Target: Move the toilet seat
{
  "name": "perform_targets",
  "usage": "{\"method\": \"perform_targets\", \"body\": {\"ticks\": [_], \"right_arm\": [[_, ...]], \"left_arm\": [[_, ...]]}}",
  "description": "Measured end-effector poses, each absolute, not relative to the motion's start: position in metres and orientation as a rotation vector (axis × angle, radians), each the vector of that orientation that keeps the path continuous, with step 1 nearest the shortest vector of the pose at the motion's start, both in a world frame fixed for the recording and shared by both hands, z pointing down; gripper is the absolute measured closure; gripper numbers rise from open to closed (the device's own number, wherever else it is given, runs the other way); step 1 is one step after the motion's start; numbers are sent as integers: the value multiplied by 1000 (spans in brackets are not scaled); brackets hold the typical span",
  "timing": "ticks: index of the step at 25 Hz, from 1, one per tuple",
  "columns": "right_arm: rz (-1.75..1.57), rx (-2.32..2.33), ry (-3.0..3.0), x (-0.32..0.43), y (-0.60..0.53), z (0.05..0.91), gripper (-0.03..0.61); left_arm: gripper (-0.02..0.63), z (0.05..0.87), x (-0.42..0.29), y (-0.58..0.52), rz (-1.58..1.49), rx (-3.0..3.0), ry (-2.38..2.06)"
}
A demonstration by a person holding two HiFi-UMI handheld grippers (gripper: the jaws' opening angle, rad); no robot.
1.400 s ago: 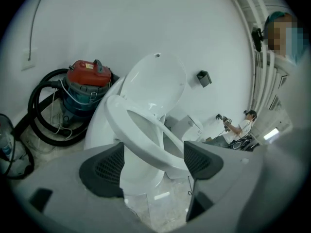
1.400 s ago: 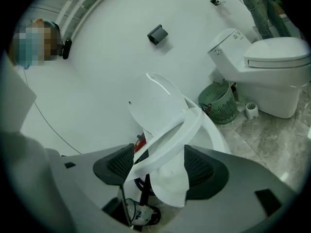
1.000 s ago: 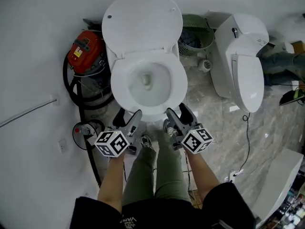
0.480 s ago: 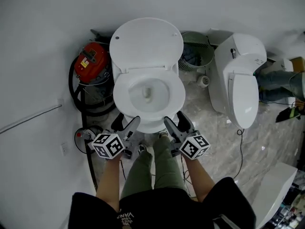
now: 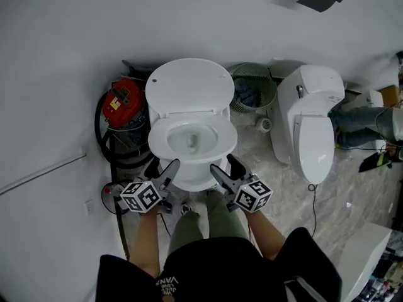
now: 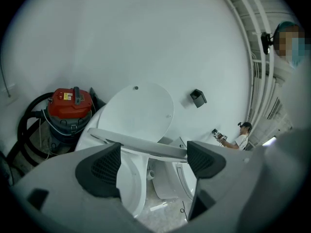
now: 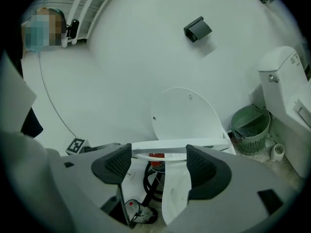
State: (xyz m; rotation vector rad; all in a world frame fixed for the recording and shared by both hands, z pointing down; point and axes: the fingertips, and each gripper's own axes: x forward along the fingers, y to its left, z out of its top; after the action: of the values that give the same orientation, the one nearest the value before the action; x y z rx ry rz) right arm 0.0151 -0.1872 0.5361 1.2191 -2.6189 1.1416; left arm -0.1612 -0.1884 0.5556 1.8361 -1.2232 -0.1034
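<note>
Toilet seat (image 5: 158,145) lies flat on one toilet (image 5: 189,180) of two; left gripper (image 5: 162,167) and right gripper (image 5: 227,167), just opened wide, hold nothing.

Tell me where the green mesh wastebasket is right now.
In the head view, the green mesh wastebasket stands against the white wall, right of the open white toilet and left of the second, closed white toilet.

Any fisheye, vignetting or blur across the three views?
Head view: sharp, even soft light, no glare on the toilet lid. Left gripper view: heavy fisheye, black corners, mosaic patch top right. Right gripper view: same fisheye and black corners, mosaic patch top left.
</note>
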Motion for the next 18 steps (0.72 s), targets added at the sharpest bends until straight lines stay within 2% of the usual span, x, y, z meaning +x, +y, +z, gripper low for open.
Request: {"method": "perform_targets", "body": {"ticks": [12,18], "right_arm": [[965,1243,-2616,19,-254,510,318],[908,1251,-2614,18,-283,502,351]], "left_arm": [[186,520,-167,-251,-205,1861,-1312],[183,511,-167,-277,-158,1907,-1393]]}}
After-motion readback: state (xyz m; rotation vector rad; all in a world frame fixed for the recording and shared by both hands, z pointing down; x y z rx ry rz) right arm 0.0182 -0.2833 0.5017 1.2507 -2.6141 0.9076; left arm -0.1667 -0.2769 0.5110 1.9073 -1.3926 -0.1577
